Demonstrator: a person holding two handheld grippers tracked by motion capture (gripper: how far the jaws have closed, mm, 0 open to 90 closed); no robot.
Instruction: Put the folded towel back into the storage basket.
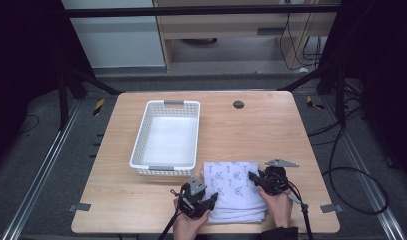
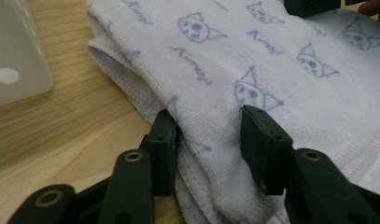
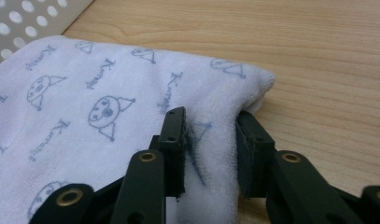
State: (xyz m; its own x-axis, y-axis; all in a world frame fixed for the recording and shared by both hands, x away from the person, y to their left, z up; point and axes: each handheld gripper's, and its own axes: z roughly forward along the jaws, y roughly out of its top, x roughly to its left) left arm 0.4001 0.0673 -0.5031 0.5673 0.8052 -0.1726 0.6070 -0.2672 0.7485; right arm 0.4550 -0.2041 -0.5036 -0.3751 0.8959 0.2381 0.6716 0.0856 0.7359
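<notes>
1. A person sits at a wooden table [image 1: 251, 130], a black two-jaw gripper in each hand; between the two lies a folded white towel [image 1: 234, 190] printed with small blue cat faces.
2. The left gripper [image 2: 208, 140] pinches a thick fold at the towel's edge; one pad sits under the layers against the table side, the other presses on the printed top; cloth bulges between the fingers.
3. The right gripper [image 3: 210, 140] pinches the opposite edge the same way, near a rounded corner; the terry is squeezed into a ridge between its pads.
4. Gripping both sides at once probably keeps the fold from falling open when the towel is lifted; a white perforated basket [image 1: 167, 137] stands just beyond the left fingers, likely the destination.
5. The high view shows both hands, left [image 1: 201, 196] and right [image 1: 263, 181], flanking the towel, and the basket; the gripper views show the stacked layers and stitched hem caught between the pads, too small to make out from above.
</notes>
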